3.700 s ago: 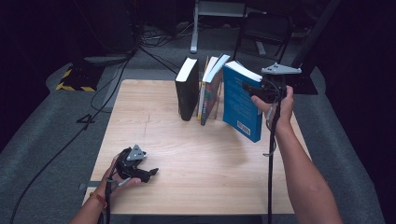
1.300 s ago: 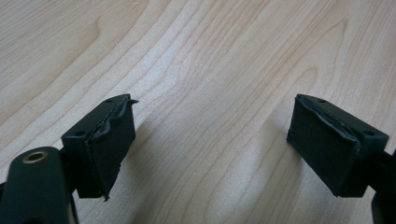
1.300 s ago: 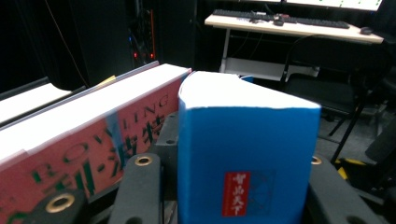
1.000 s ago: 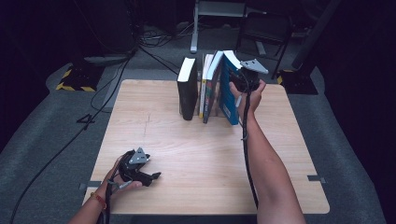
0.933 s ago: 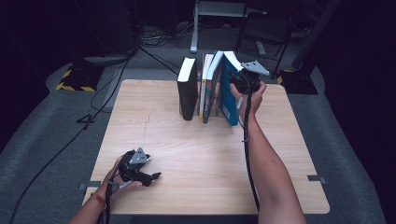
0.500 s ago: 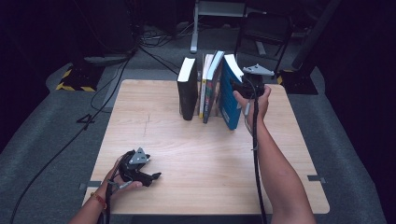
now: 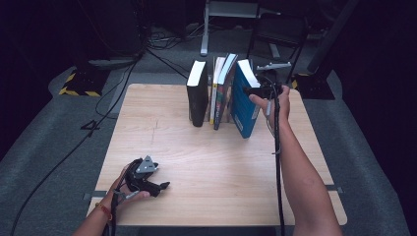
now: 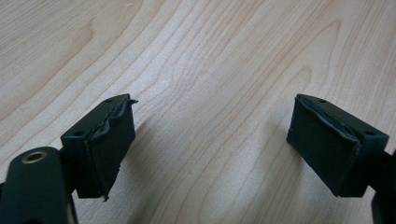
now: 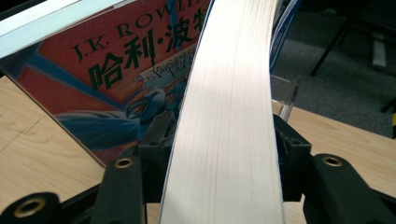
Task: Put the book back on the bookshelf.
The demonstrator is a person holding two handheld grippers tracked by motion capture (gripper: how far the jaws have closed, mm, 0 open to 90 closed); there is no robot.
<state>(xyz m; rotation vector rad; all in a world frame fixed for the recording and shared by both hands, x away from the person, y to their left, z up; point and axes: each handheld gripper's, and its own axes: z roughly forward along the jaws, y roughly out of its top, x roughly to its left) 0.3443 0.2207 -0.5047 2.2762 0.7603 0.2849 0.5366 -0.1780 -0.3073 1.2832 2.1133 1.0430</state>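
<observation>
Several books stand in a row at the table's far side: a black one (image 7: 196, 96), thin ones (image 7: 221, 91), and a thick blue one (image 7: 243, 108) leaning on them at the right. My right gripper (image 7: 252, 90) is at the blue book's upper edge. Its jaws have just been opening. The white page block (image 9: 229, 102) lies between them, pads (image 9: 156, 135) close beside it without pressing. A red-and-blue cover (image 9: 112, 88) stands alongside. My left gripper (image 7: 158, 186) rests open on the near left of the wood, nothing between its pads (image 8: 105, 140).
The wooden table (image 7: 221, 162) has bare room in front of the books. A clear bookend (image 9: 286, 100) shows behind the row. A chair (image 7: 275, 34), cables and a metal stand sit on the dark floor beyond the far edge.
The right hand set the blue book against the row, then shifted slightly right and up along its edge. The book now leans on its neighbours. The left gripper stayed put.
</observation>
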